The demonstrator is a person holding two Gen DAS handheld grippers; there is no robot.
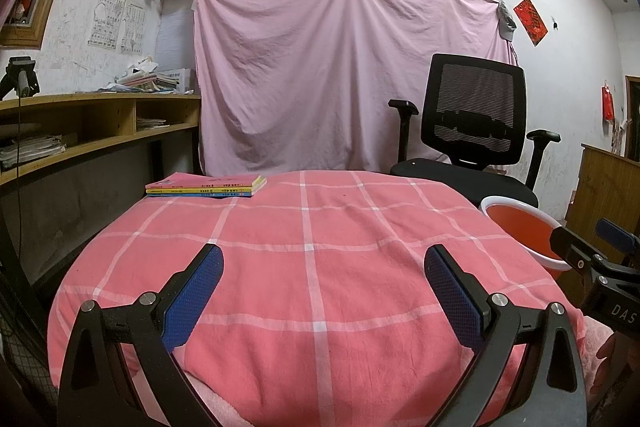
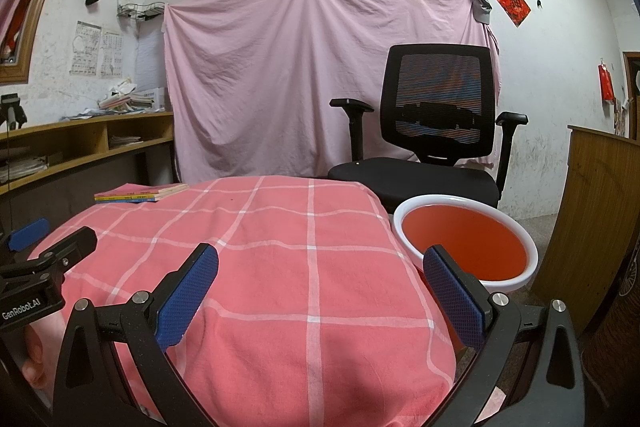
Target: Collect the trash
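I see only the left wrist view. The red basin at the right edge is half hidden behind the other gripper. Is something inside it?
Observer: The right wrist view shows the whole basin. It has a white rim and a red inside, and no trash shows in it.
Operator: Is the right gripper open? I see only its side.
Observer: Yes, the right gripper is open. Its fingers are wide apart with nothing between them, above the checked cloth.
Operator: Where is its right finger compared with the basin?
Observer: In that view its tip overlaps the basin's near rim. I cannot tell whether they touch.
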